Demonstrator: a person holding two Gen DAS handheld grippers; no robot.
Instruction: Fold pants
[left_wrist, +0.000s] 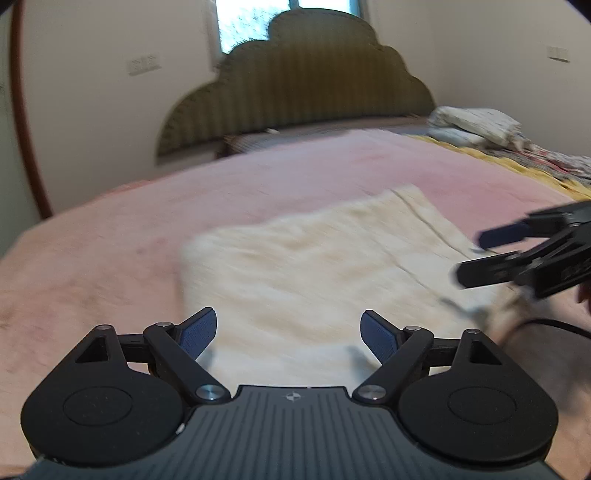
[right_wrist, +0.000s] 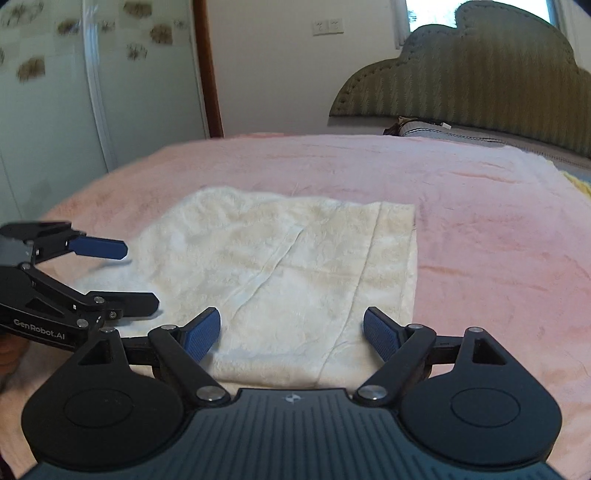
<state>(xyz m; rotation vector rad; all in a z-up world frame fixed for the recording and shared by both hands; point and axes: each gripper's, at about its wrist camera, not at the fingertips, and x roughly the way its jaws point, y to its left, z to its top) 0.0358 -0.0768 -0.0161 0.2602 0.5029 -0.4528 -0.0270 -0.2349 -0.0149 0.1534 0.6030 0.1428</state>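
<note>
Left wrist view: left hand-held gripper, jaws wide, empty, over near edge of cream fluffy folded pants on pink bed blanket; right hand-held gripper, jaws apart, to its right.

Right wrist view: right hand-held gripper wide, empty; pants directly ahead, long axis left-right.

Cream pants on pink blanket; olive striped headboard; blue gripper pads.

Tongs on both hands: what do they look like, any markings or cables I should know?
Both tongs, left and right, match: black linkage arms with silver pivot pins, blue ribbed pads, round black side discs, and a dark ribbed grey body bearing a small white emblem. "GenRobot.AI" is printed in white on the left one's side. A black cable trails near the right one.
</note>
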